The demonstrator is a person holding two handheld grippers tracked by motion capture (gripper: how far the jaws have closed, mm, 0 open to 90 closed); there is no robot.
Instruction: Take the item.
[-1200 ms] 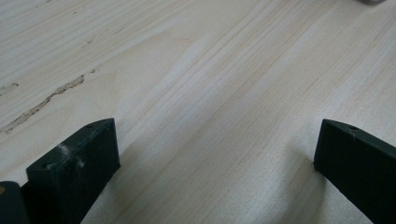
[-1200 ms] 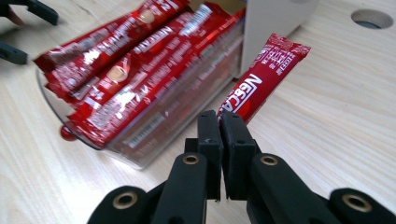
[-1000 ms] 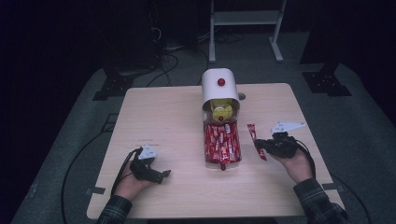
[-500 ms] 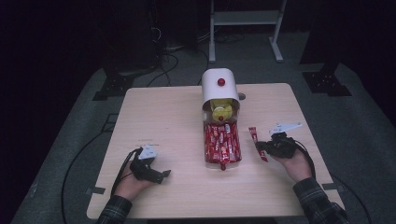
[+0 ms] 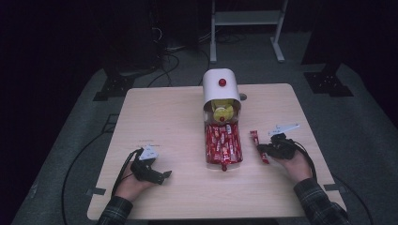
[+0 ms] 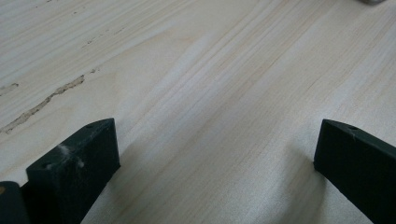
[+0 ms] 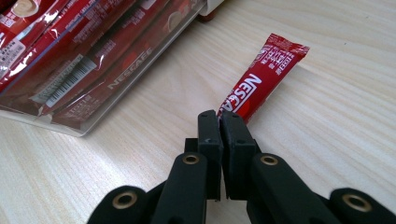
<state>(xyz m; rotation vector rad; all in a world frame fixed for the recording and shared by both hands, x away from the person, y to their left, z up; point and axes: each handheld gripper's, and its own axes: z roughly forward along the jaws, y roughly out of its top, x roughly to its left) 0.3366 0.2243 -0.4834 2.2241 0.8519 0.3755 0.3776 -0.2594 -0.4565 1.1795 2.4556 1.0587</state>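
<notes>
I am pinching the near end of a red Nescafe stick [image 7: 261, 84] with my right gripper [image 7: 219, 122], jaws pressed together on it, as it is lying on the table [image 5: 164, 112] just right of the clear tray of sticks [image 5: 223, 145]. My left gripper [image 6: 215, 149] is resting wide apart over bare wood

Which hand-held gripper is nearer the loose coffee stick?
Right hand-held gripper: shut on the loose coffee stick. The left hand-held gripper sits far across the table.
</notes>
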